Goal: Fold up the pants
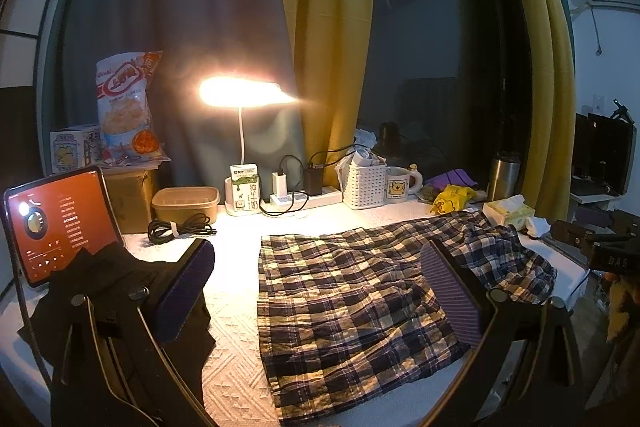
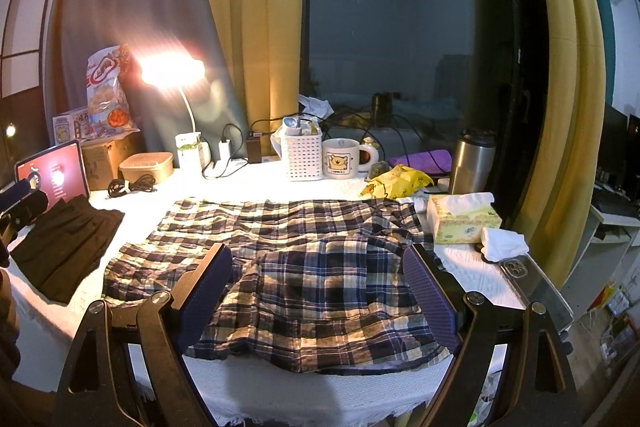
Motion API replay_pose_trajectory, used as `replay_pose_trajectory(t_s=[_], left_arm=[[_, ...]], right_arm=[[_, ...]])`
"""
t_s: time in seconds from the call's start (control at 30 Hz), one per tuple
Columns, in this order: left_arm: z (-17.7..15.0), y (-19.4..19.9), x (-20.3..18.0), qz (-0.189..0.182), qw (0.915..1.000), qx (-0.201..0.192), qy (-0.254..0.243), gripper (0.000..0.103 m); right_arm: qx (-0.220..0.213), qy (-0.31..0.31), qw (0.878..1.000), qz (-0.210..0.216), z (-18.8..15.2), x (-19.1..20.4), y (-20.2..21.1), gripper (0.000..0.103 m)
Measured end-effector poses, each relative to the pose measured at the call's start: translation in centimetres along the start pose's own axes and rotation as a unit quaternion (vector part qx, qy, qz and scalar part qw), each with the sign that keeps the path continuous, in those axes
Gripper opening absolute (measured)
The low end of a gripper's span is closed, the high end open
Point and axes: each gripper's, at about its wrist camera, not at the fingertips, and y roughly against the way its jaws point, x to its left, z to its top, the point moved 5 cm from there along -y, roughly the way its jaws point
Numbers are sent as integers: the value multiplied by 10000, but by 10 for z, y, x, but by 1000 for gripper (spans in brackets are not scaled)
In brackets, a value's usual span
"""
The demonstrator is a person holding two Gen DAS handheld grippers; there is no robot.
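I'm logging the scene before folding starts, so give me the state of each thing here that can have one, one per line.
plaid pants: spread out on the table, wrinkled, not yet folded
black garment: lying flat beside the pants
left gripper: fingers open, holding nothing
right gripper: fingers open, holding nothing
desk lamp: on
tablet: screen lit, propped up
tissue box: open, a tissue sticking out
black cable: coiled and tied
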Motion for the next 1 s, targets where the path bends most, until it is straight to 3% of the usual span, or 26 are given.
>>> replay_pose_trajectory(t_s=[1.0], left_arm=[[3, 2, -5, -27, 10000, 3, -73, 102]], right_arm=[[3, -2, 10000, -3, 0, 0, 1, 89]])
